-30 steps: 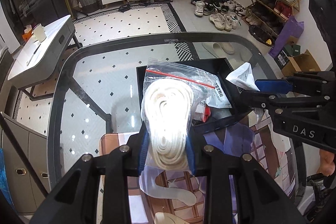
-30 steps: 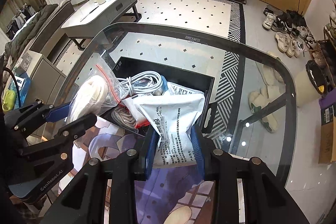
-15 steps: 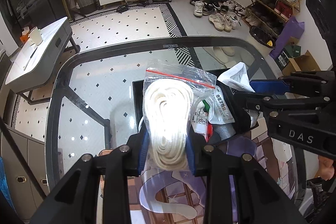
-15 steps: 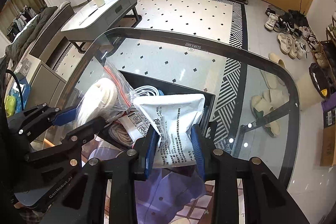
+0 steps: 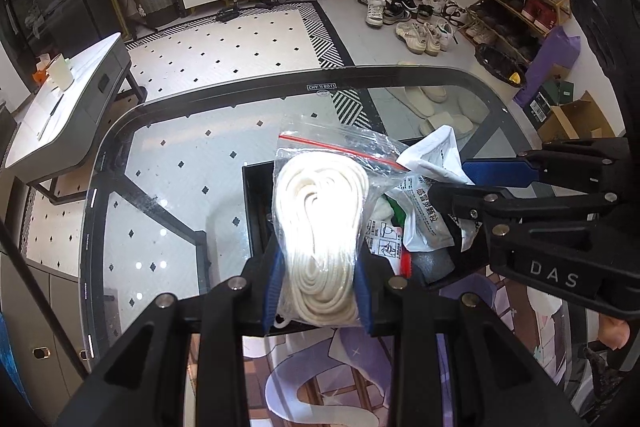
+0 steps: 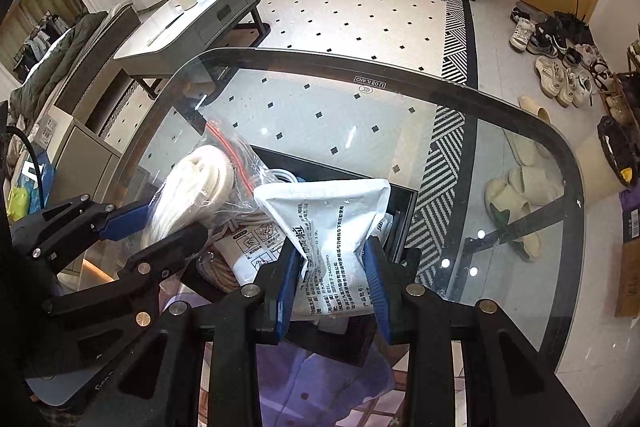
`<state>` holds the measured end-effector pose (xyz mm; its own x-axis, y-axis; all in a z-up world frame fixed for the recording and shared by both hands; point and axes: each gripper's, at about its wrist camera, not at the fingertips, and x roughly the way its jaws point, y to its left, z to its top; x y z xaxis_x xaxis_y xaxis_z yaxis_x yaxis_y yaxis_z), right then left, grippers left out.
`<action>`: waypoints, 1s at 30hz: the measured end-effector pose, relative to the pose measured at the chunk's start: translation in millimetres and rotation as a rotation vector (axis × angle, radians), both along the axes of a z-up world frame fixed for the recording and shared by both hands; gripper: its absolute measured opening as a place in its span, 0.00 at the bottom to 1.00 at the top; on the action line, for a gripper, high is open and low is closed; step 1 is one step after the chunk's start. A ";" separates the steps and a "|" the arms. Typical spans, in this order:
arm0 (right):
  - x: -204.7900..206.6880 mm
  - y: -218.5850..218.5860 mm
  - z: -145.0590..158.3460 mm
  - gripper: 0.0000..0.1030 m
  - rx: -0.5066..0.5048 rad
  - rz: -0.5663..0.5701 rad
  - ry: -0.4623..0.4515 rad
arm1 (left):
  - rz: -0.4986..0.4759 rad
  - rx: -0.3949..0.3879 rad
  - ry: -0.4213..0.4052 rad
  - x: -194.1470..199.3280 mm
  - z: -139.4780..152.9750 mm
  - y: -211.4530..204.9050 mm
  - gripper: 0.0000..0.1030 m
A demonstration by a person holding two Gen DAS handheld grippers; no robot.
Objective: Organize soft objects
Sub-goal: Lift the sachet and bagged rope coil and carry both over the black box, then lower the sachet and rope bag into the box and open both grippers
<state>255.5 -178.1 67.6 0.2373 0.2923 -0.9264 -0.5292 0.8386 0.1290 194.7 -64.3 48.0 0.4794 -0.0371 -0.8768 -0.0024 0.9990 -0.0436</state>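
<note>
My left gripper (image 5: 318,287) is shut on a clear zip bag of coiled white rope (image 5: 320,227) and holds it over the left part of a black box (image 5: 256,211). The bag also shows in the right wrist view (image 6: 200,187). My right gripper (image 6: 330,283) is shut on a white printed pouch (image 6: 332,223) and holds it over the same black box (image 6: 400,223). The pouch shows in the left wrist view (image 5: 424,219) between the right gripper's fingers (image 5: 496,173). Other packets and a white cable lie in the box.
The box stands on a glass table (image 5: 168,155) with a dark rim. A purple illustrated mat (image 6: 320,379) lies on the table near me. A grey side table (image 5: 60,107) stands on the left, shoes and slippers on the floor to the right.
Both grippers have moved forward with their loads, from above the mat to over the black box. Both stay shut.
</note>
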 end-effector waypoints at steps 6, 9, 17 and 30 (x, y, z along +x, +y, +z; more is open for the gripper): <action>6.4 2.1 -6.7 0.32 -0.001 -0.003 0.006 | -0.006 -0.001 0.014 6.1 -6.6 -0.1 0.28; 7.7 3.7 -9.6 0.32 -0.002 0.000 0.009 | -0.004 -0.007 0.025 10.1 -11.0 1.2 0.28; 9.3 10.6 -17.2 0.32 -0.007 0.007 0.016 | 0.000 -0.019 0.057 15.3 -21.8 1.7 0.28; 7.7 9.7 -14.5 0.35 0.030 -0.009 0.031 | -0.022 -0.030 0.063 11.7 -18.9 1.3 0.55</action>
<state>263.2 -168.4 53.0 0.2111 0.3182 -0.9242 -0.5173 0.8386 0.1706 206.4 -63.1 29.1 0.4221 -0.0734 -0.9036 0.0160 0.9972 -0.0735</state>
